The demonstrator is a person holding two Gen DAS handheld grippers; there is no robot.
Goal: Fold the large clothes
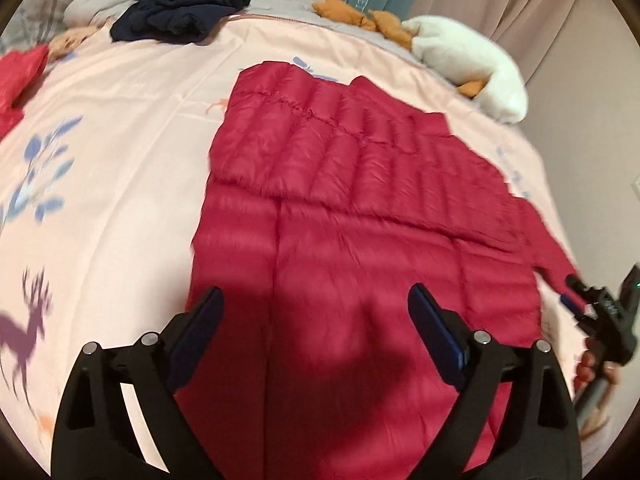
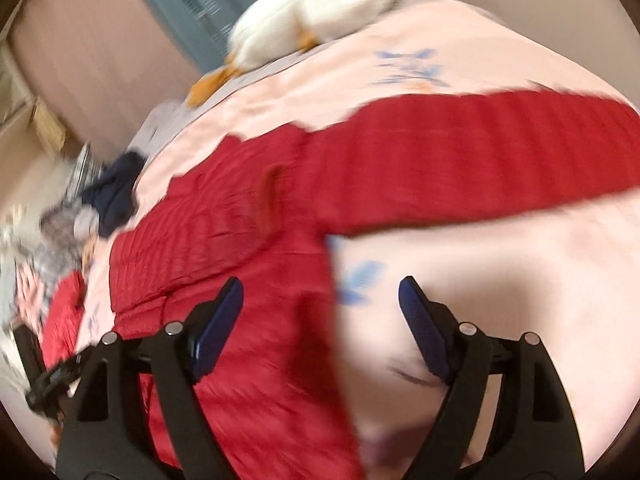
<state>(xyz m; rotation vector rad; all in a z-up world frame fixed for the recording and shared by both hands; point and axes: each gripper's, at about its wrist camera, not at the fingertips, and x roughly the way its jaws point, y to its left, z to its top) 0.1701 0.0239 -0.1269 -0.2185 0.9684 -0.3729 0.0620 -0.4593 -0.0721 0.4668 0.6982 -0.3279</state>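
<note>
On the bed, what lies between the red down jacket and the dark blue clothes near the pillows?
Only bare pink bedsheet lies between the red jacket and the dark blue clothes; nothing else is on that stretch. The left wrist view shows this clearly.

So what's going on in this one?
A person is folding a red puffer jacket spread on a pink bedspread. Both handheld grippers hang above it with jaws open and empty: the left gripper over the body, the right gripper at its edge. One sleeve lies stretched out to the side.
</note>
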